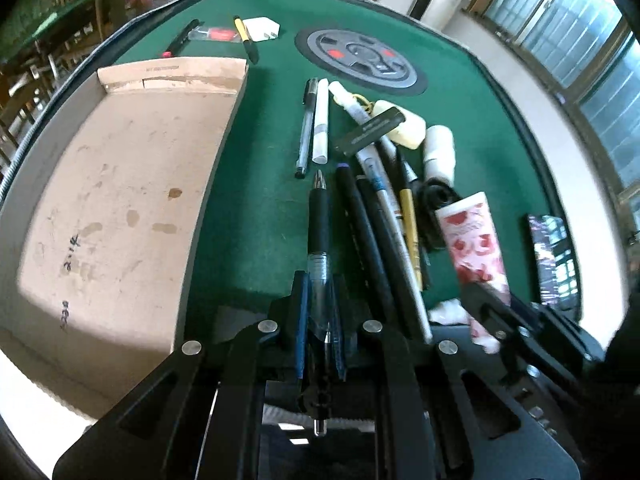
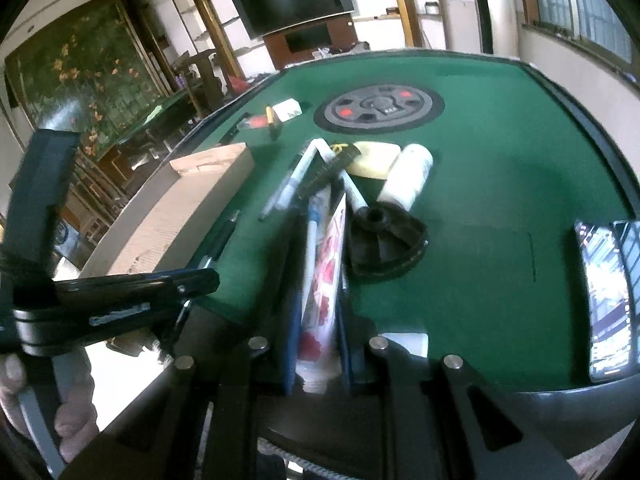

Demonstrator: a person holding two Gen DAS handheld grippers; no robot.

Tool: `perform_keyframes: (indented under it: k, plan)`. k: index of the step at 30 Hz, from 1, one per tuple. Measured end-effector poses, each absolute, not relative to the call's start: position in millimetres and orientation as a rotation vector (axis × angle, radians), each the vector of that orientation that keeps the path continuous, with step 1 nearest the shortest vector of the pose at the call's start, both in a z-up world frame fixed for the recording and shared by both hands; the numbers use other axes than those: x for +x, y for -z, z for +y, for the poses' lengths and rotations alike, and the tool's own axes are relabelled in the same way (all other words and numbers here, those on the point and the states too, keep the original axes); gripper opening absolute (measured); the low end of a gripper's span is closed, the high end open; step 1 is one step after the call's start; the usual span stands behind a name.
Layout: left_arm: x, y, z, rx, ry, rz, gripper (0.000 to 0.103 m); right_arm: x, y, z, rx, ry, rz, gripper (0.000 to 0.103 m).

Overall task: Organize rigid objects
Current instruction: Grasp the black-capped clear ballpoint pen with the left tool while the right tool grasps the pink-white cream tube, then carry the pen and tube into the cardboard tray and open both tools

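Observation:
My left gripper (image 1: 319, 292) is shut on a black ballpoint pen (image 1: 319, 224), holding it above the green table (image 1: 260, 128), just right of an open cardboard box (image 1: 120, 184). My right gripper (image 2: 318, 280) is shut on a white tube with red hearts (image 2: 326, 276), also in the left wrist view (image 1: 474, 248). A cluster of pens (image 1: 380, 232), a white marker (image 1: 321, 124), a clear pen (image 1: 306, 128), a yellow soap bar (image 1: 408, 128), a white roll (image 1: 440, 152) and a black round part (image 2: 386, 242) lie on the felt.
A round grey control panel (image 1: 360, 58) sits mid-table. A white adapter (image 1: 260, 29), a yellow-black pen (image 1: 245, 38) and a black pen (image 1: 182, 38) lie beyond the box. A phone (image 2: 608, 296) lies at the right edge. The left gripper's body (image 2: 100, 300) is at left.

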State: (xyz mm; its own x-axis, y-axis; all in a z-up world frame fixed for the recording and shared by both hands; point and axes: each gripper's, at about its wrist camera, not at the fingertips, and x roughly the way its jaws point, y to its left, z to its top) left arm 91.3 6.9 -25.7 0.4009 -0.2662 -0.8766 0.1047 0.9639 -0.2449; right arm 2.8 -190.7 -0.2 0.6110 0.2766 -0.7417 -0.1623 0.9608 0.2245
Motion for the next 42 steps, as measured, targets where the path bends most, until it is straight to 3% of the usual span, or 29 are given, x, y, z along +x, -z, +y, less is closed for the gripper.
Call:
perform_keyframes:
  k: [17,26,42]
  plan:
    - [79,-22,99,-0.264,0.048,1.000,0.010,29,-20,-109,0.162,-0.500,0.827,0.016]
    - [90,-5,149,-0.266,-0.085,0.998,0.010,68,-4,-38,0.111,-0.618,0.874,0.016]
    - [110,24,170,-0.220,-0.163,1.034,0.010,77,24,8,-0.022,-0.595,0.923,0.016]
